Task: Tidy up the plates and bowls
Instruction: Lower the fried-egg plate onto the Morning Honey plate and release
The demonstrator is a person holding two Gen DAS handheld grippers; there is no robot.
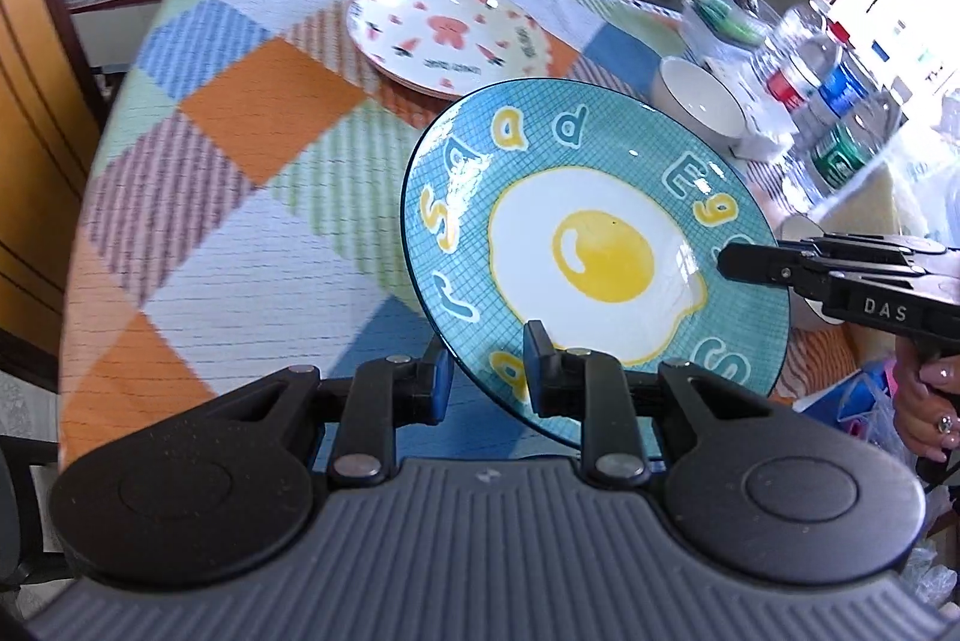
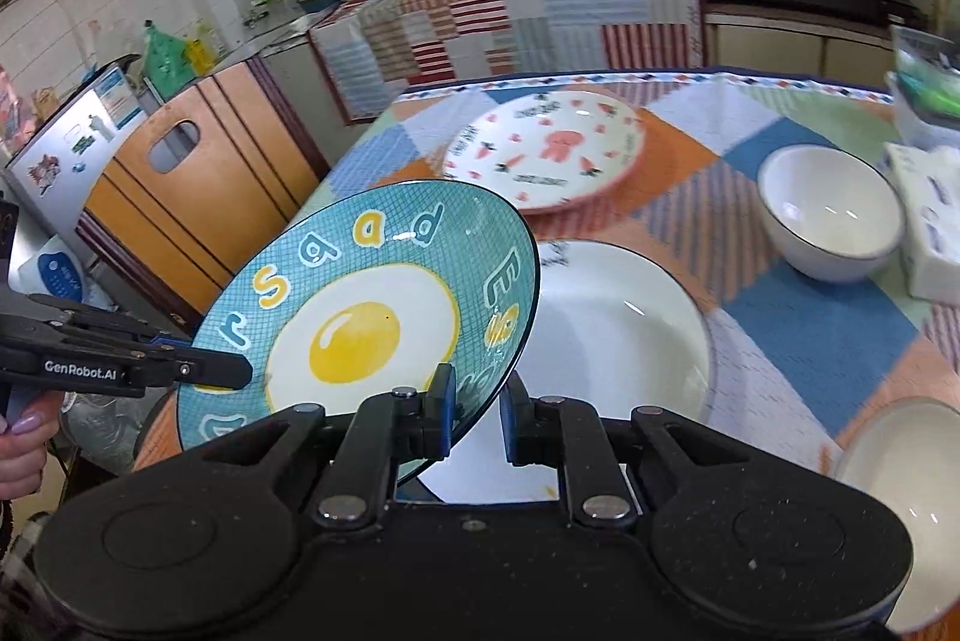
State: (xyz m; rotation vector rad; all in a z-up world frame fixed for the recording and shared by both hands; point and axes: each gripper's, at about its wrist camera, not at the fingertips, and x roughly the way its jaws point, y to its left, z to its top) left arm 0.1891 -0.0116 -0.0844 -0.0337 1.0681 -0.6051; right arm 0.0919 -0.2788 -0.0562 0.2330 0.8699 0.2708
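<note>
Item: blue egg plate, tilted, held clear above the worktop (patchwork cloth). Left gripper: fingers closed on the plate's near rim. Right gripper: fingers clamped on the opposite rim. Beyond the egg plate: pink-patterned plate, resting on the cloth. Directly beneath the egg plate: plain white plate. To its far right: white bowl, just beside a tissue pack.

egg plate tilted | right gripper clamps rim | left gripper clamps opposite rim
</note>
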